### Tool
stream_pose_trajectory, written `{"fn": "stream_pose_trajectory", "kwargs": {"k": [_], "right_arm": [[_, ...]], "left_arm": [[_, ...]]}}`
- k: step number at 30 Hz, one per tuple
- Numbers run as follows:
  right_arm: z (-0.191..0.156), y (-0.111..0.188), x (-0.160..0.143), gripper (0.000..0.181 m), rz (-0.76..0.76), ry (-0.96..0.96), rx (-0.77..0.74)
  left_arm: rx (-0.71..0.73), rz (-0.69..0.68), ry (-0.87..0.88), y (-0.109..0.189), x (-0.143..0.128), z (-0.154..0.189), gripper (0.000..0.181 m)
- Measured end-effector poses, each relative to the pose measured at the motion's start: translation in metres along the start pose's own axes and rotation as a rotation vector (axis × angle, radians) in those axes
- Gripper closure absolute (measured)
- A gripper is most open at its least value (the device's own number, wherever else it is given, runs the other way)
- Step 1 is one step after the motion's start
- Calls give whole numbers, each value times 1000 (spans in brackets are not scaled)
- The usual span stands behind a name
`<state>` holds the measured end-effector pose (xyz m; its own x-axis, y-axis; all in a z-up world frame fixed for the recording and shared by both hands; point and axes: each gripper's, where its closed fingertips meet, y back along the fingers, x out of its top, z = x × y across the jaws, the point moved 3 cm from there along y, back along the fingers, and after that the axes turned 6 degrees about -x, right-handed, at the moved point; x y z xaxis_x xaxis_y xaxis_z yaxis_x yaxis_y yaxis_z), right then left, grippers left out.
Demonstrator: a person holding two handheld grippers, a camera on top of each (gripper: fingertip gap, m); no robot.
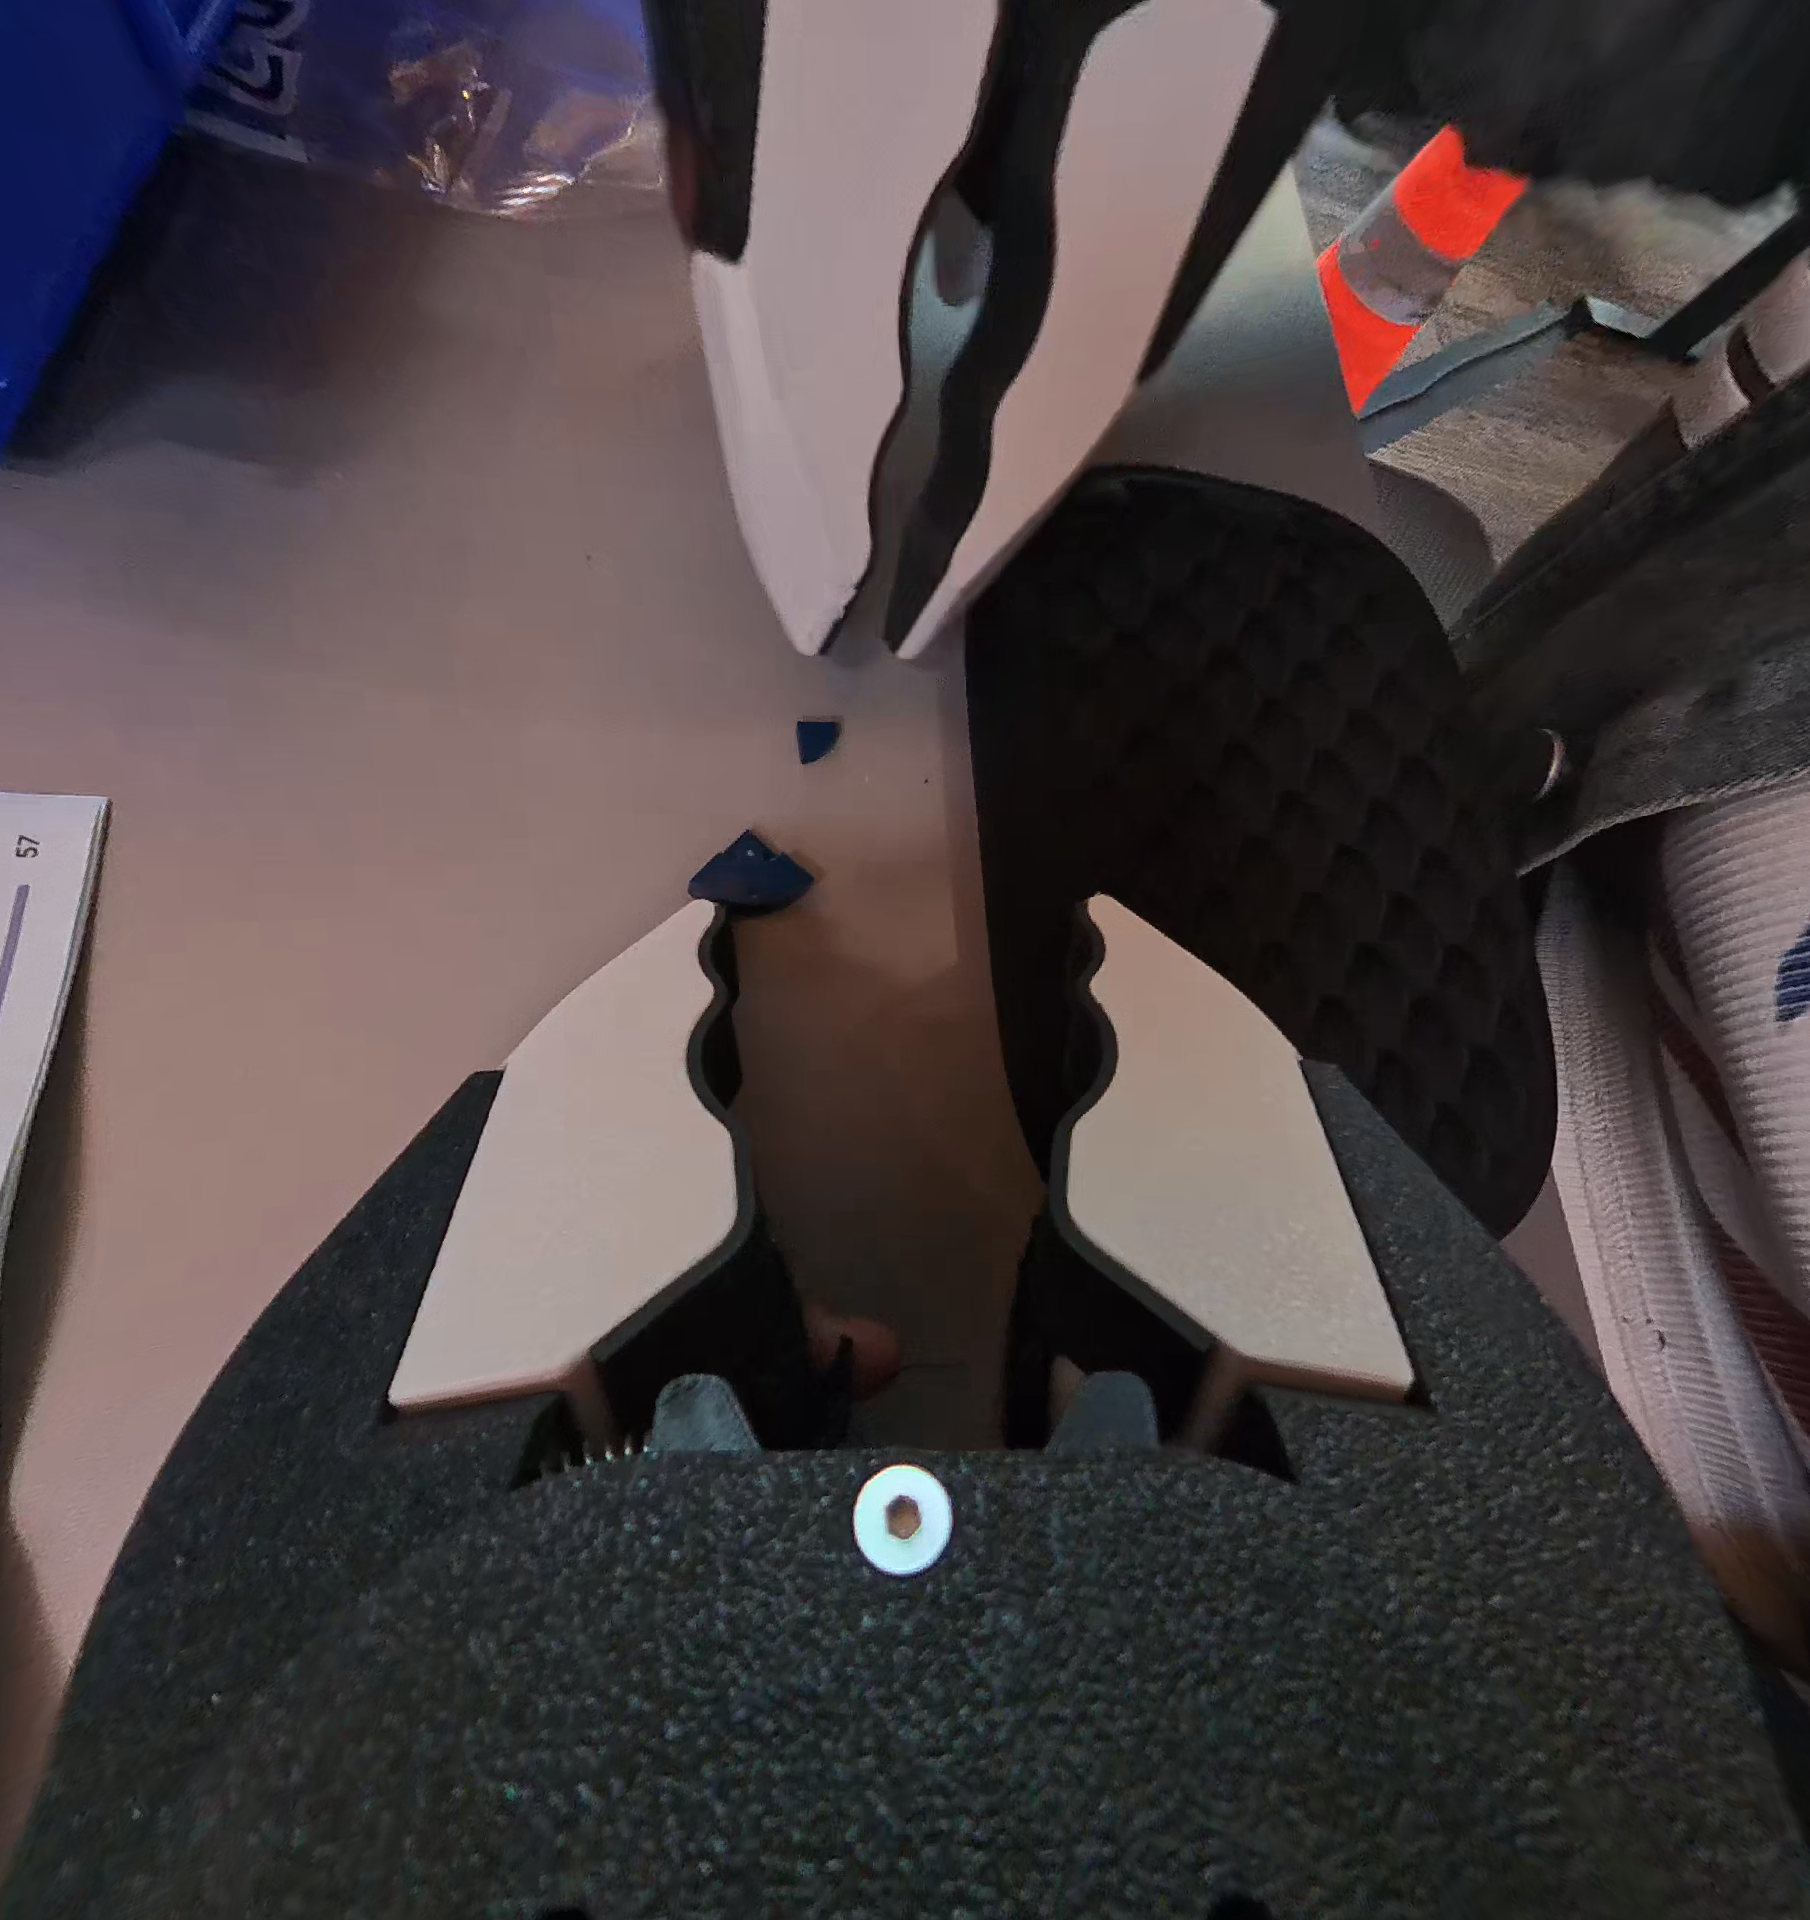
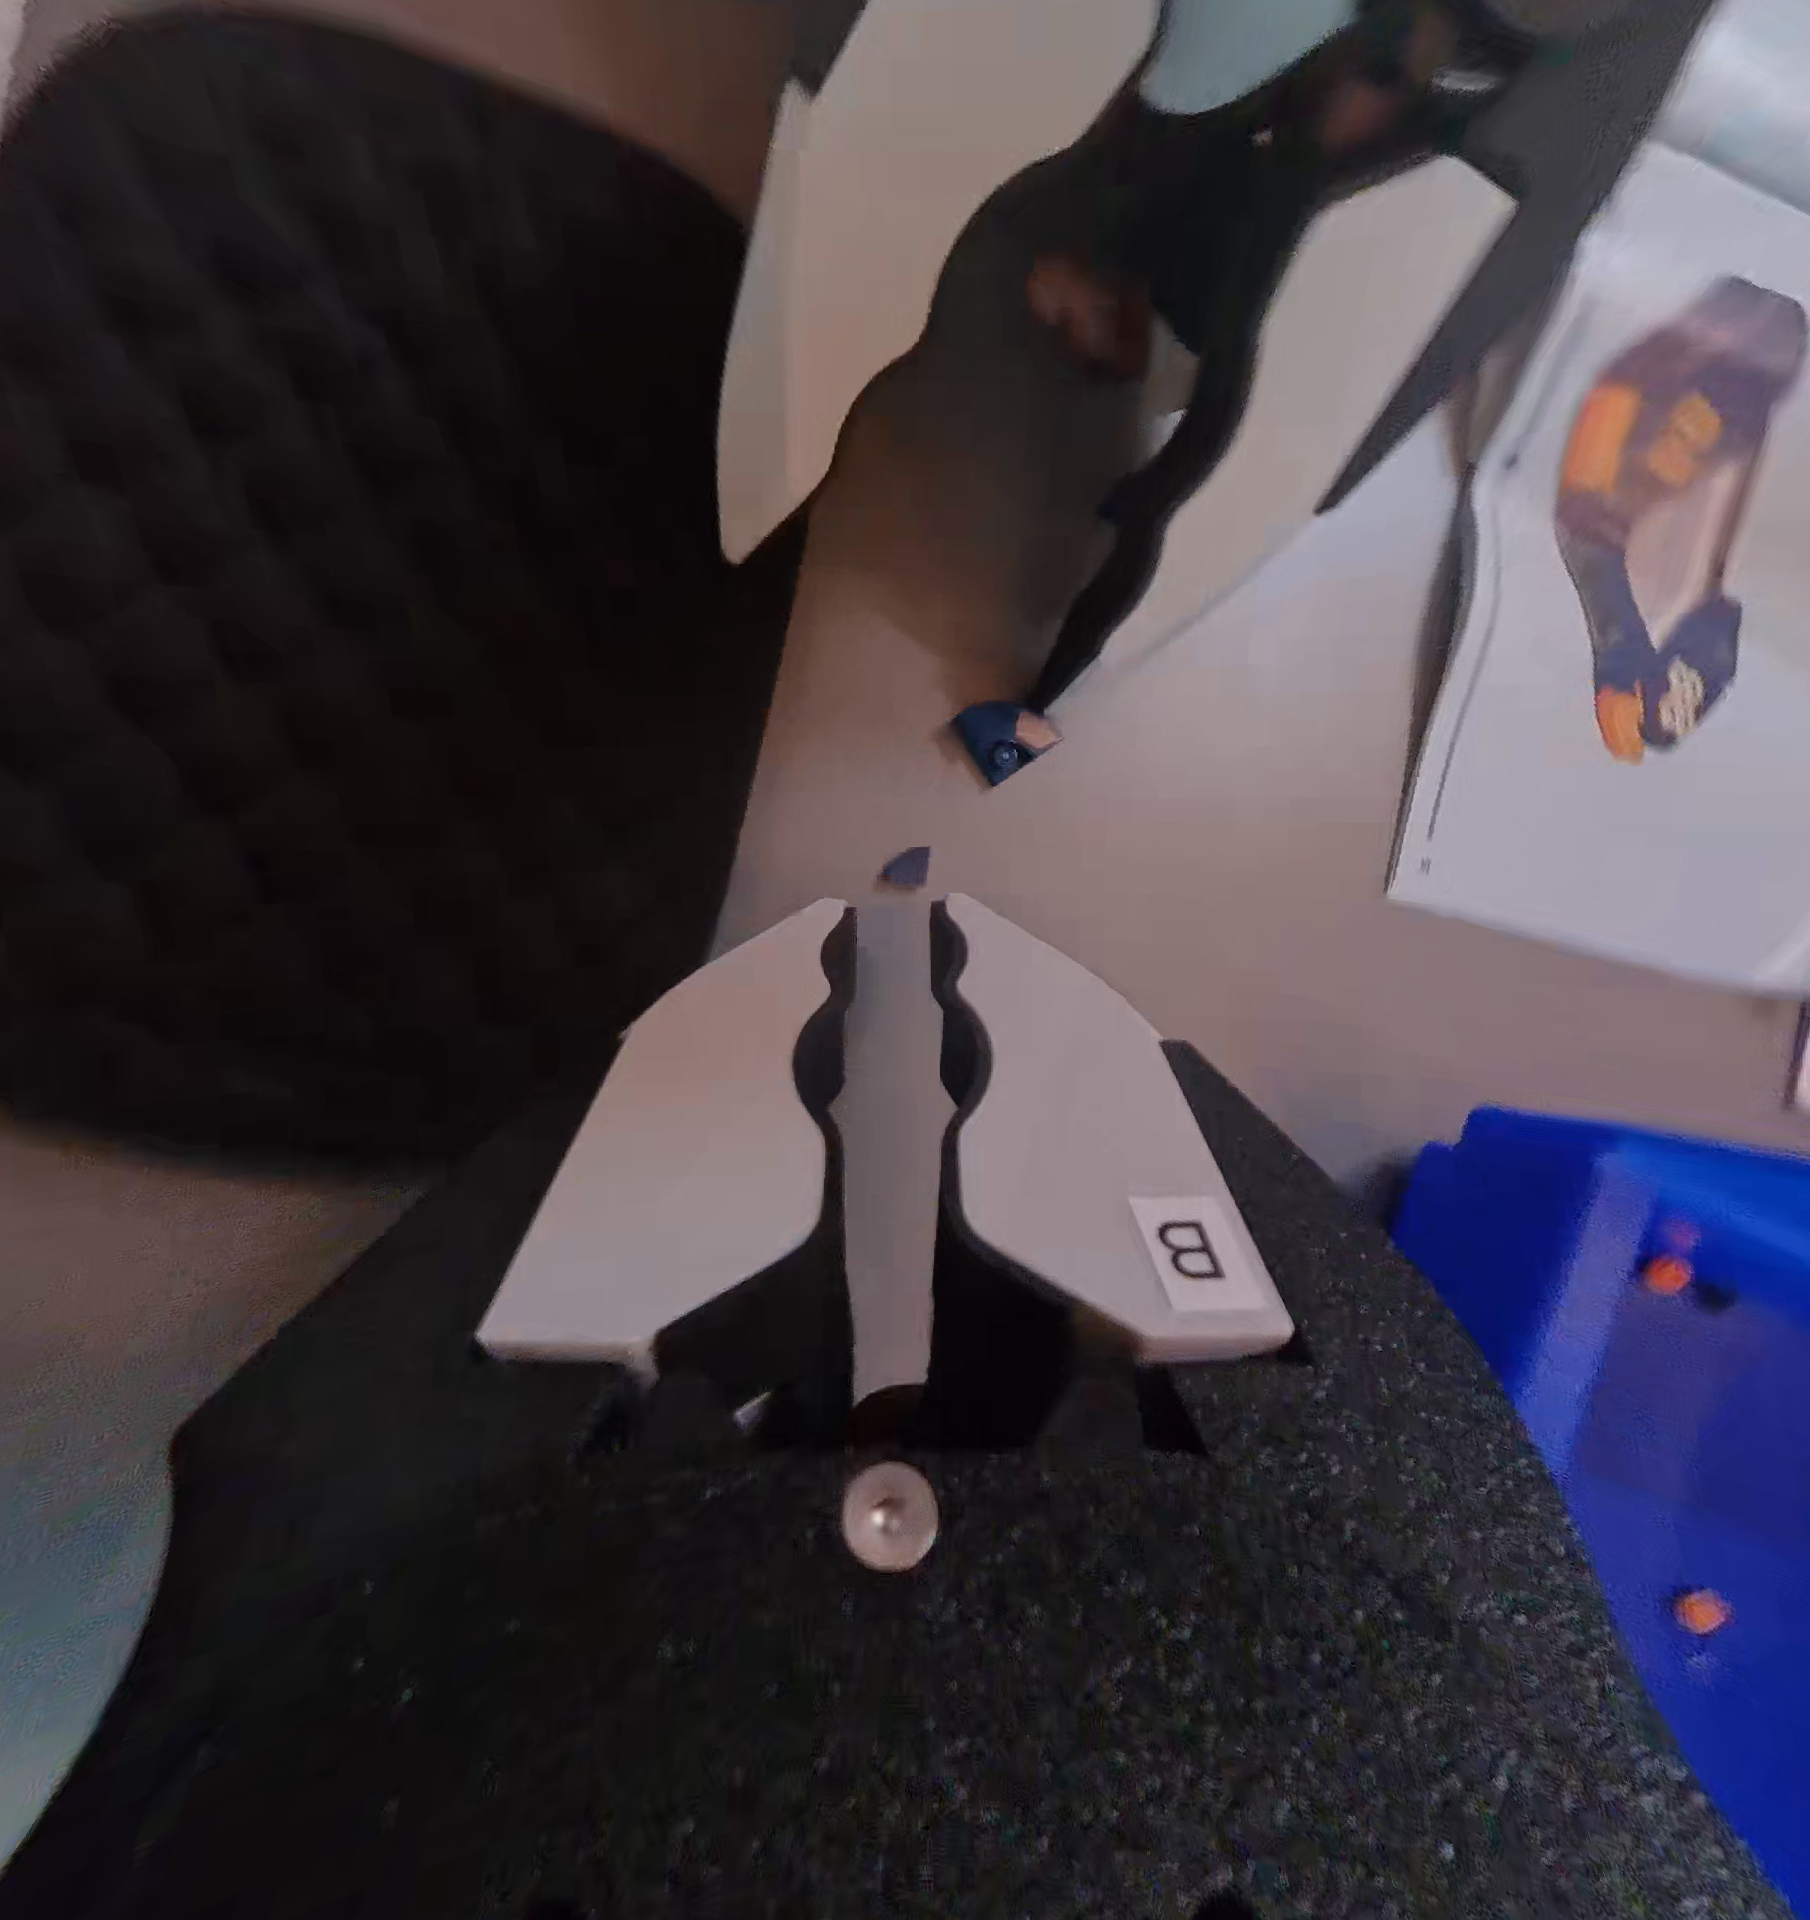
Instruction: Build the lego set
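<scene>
Two dark blue Lego pieces lie on the table between our two grippers.

We see the larger piece (image 1: 750,875), a dark blue wedge with a rounded edge and a small stud-like dot on its face, lying on the pale table (image 1: 361,623) just at the tip of our left gripper (image 1: 901,904)'s finger, whose jaws stand wide apart with nothing between them. The smaller piece (image 1: 816,740), a quarter-round dark blue tile, lies a little farther on, between the wedge and our right gripper (image 1: 859,649), whose tips are nearly together above it and hold nothing. From the right wrist the small tile (image 2: 906,868) sits just past the tips. A black textured pad (image 1: 1244,810) lies beside the pieces, an instruction booklet (image 2: 1649,582) and a blue bin (image 2: 1659,1403) with small orange parts farther off.
</scene>
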<state>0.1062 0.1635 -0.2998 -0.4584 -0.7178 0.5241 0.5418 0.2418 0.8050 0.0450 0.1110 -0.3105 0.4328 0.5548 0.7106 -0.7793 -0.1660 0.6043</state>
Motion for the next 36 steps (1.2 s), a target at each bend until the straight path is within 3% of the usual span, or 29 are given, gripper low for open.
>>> {"fn": "stream_pose_trajectory", "kwargs": {"k": [4,8,24,27,33,36], "right_arm": [[5,-11,1,166,-69,156,194],[6,-19,1,168,-101,226,279],[9,-25,7,172,-88,282,334],[11,-25,6,172,-71,179,312],[23,-19,21,172,36,-368,108],[21,-16,28,172,104,-449,23]], "left_arm": [[18,3,11,1,-1,1,120],[28,7,19,2,-2,1,119],[15,21,23,2,-3,3,121],[16,30,24,2,-3,3,121],[16,50,32,1,-2,4,118],[-5,59,33,0,-2,6,118]]}}
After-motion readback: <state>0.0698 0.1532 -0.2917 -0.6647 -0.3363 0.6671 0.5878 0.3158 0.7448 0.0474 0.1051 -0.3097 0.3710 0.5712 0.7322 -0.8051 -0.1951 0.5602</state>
